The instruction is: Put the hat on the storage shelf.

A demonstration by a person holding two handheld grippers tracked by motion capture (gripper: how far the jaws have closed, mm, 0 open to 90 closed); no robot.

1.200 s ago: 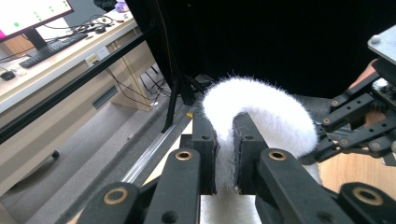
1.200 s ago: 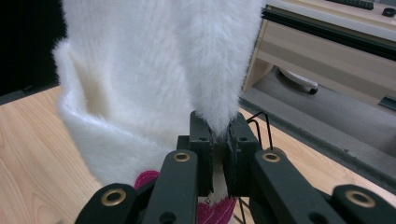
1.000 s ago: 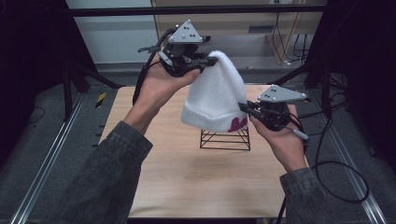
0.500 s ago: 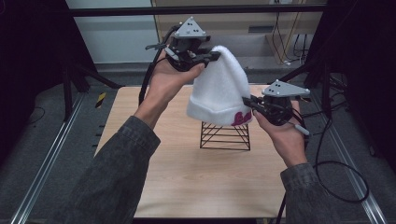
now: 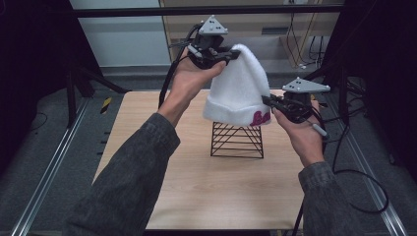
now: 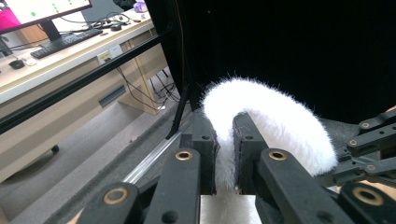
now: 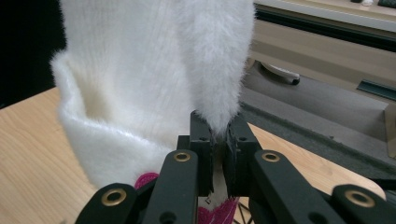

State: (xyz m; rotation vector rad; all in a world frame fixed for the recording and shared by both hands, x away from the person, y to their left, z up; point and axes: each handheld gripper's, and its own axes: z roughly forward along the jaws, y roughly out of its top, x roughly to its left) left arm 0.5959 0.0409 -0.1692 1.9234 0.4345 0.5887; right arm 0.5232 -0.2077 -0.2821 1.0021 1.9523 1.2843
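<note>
Left side of the table (image 5: 147, 162): a person's sleeved left forearm is seen rising from the bottom of the high view, the hand carrying the left gripper (image 5: 231, 55) raised well above the tabletop. In the left gripper view its two black jaws are seen drawn together on a fold of fuzzy white fabric, with only the thickness of the cloth between the pads. The crown of the white knit hat (image 5: 241, 88) is thus pinched by this gripper at the hat's top.

Centre: the hat is held in the air, suspended between the two grippers, crown up and to the left, folded brim down. A pink-magenta motif (image 5: 259, 118) is noted on the brim at its lower right. Directly below the brim a black wire stand (image 5: 237, 140) is seen standing on the wooden tabletop; whether the brim touches the stand's top cannot be told.

Right side: the right gripper (image 5: 269, 101) is held lower than the left, level with the brim, in the person's right hand. In the right gripper view the jaws are seen nearly closed, clamped on a hanging fold of the hat (image 7: 154, 84), with the pink motif visible just below the pads. The brim's right edge is thus gripped by this gripper.
</note>
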